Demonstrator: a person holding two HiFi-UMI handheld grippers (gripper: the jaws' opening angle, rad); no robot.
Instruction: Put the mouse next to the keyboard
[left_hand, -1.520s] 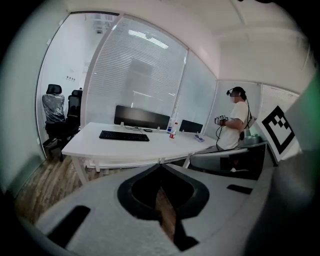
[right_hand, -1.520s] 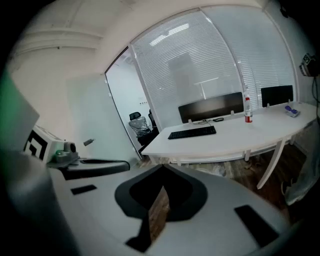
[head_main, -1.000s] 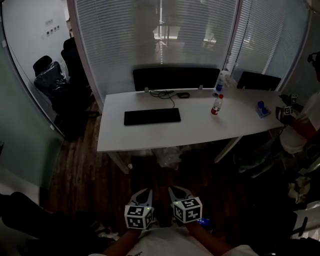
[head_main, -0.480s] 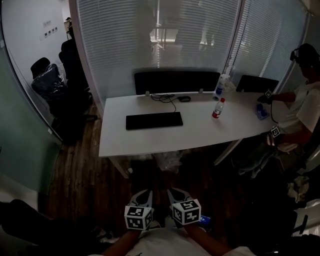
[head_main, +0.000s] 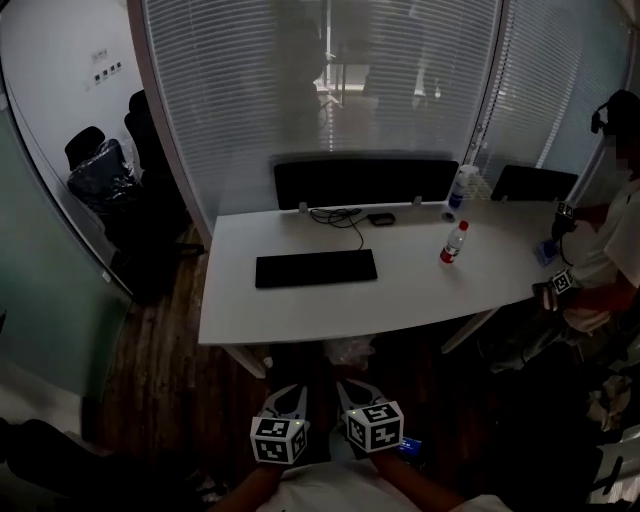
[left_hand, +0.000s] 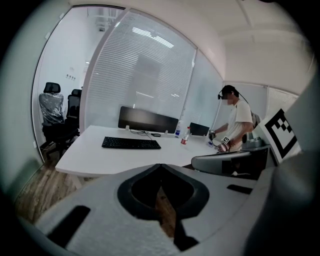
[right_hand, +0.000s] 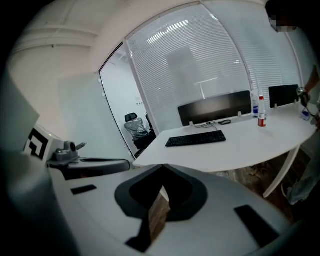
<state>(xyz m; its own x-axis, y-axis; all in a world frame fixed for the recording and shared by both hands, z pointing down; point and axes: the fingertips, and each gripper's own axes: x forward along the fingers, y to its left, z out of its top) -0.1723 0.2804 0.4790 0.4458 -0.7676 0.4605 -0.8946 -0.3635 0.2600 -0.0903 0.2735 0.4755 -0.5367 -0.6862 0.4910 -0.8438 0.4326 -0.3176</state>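
Approach step, nothing grasped yet. Left gripper (head_main: 286, 398) and right gripper (head_main: 353, 390) hang low at bottom centre of the head view, well apart from the desk (head_main: 300, 310). Both sets of jaws are pressed together, nothing between them. Mouse (head_main: 381, 218) sits at upper centre, near the desk's back edge, just in front of the monitor (head_main: 365, 182), beside a loose cable (head_main: 340, 214), behind and right of the keyboard (head_main: 316, 268). Next move probably: close in on the desk, spread one pair of jaws, reach past the keyboard, mind the cable. Writing: none legible. Bottle (head_main: 454, 242) label too small to read.
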